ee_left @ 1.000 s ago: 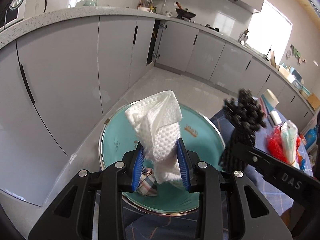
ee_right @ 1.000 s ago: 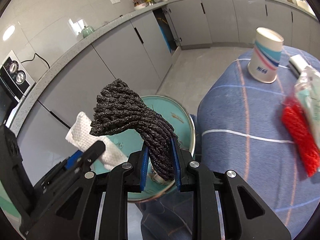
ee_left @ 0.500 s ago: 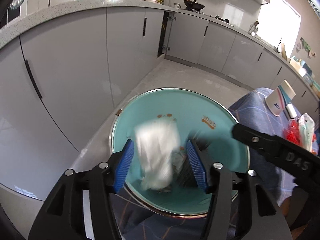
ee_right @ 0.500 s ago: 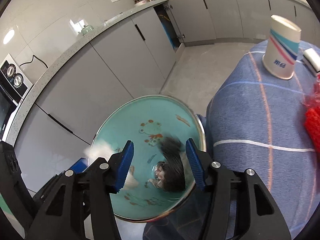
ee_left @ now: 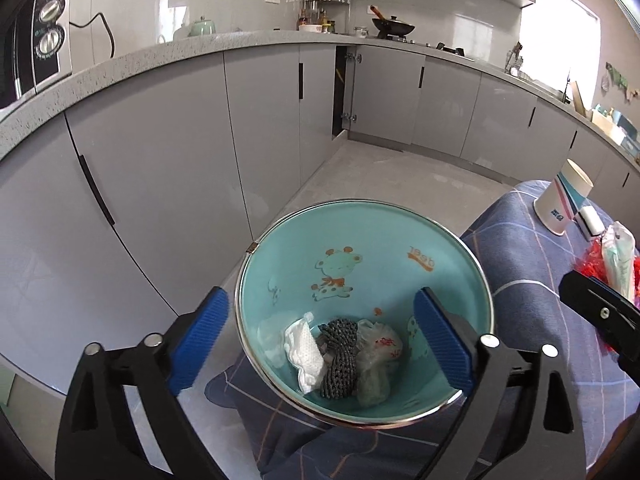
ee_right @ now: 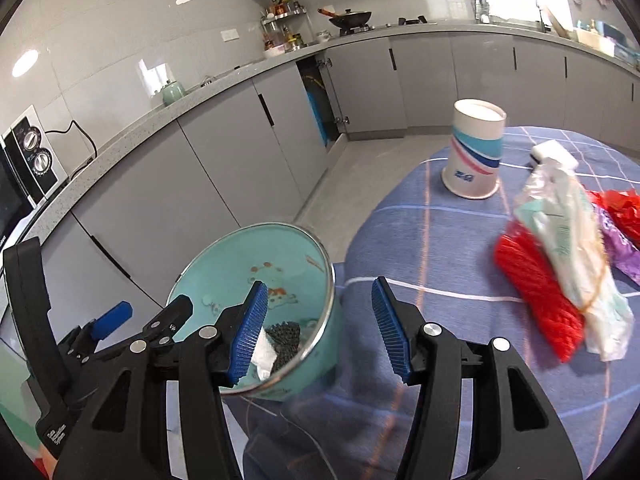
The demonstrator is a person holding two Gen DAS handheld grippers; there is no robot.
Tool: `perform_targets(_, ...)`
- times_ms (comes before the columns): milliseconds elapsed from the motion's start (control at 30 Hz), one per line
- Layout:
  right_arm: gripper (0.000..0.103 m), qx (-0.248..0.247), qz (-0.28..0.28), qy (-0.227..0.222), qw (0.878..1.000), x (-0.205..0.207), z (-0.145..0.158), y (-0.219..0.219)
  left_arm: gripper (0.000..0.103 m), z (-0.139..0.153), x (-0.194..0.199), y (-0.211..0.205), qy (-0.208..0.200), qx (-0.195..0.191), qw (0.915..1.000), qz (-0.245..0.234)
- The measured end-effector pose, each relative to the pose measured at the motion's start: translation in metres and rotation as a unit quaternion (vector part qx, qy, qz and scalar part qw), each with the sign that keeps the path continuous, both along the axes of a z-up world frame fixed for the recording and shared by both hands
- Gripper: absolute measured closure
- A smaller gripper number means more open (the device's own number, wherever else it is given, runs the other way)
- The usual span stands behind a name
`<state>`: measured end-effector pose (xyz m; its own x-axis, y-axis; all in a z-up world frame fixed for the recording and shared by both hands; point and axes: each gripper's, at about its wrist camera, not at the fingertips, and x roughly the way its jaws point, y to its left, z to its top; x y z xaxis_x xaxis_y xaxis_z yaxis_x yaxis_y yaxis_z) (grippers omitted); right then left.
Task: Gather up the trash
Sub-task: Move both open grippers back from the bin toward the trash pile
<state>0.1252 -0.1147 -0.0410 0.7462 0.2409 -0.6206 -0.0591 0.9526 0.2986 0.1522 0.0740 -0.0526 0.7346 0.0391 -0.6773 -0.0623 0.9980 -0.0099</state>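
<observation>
Both claws have let go: the teal bin (ee_left: 360,248) now holds white tissue (ee_left: 306,354) and dark netting (ee_left: 340,356). Left claw (ee_left: 320,340) and right claw (ee_right: 320,328) gape empty. Remaining red mesh bundle (ee_right: 536,288) lies far right on the table (ee_right: 440,248), nearer the right claw.

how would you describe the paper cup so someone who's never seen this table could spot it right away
Start at the table under the blue checked cloth and look toward its far edge, nearest the grey cabinets. The paper cup stands there upside down, beside a small white block. It is the only upright, rigid thing there, white with teal, blue and pink swooshes, unlike the crumpled red netting and the plastic bag nearer the camera.
</observation>
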Motion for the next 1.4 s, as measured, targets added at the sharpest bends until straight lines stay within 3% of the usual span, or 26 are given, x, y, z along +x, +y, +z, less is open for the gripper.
perform_targets(333, 0.048, 0.009, -0.024, -0.003, 1.000, -0.026, 0.003, -0.033, 0.006, 0.006, -0.018, -0.023, 0.005, 0.004, 0.9998, -0.020)
perform_targets(433, 0.038, 0.009, -0.033, -0.003, 0.999, -0.032, 0.002, -0.041, 0.006, 0.007, -0.022, -0.029, 0.006, 0.004, 0.9997, -0.022)
perform_targets(667, 0.031, -0.013, -0.063, -0.024, 0.998, -0.049, 0.008, -0.061, 0.006, 0.015, -0.035, -0.047, -0.004, 0.016, 0.9991, -0.040)
perform_targets(1100, 0.031, -0.002, -0.122, -0.027, 0.992, -0.083, 0.004, -0.117, 0.006, 0.022, -0.054, -0.099, -0.010, 0.033, 0.9949, -0.094)
perform_targets(1400, 0.032, 0.004, -0.157, -0.012, 0.988, -0.100, -0.002, -0.152, 0.006, 0.020, -0.064, -0.127, 0.001, 0.017, 0.9900, -0.140)
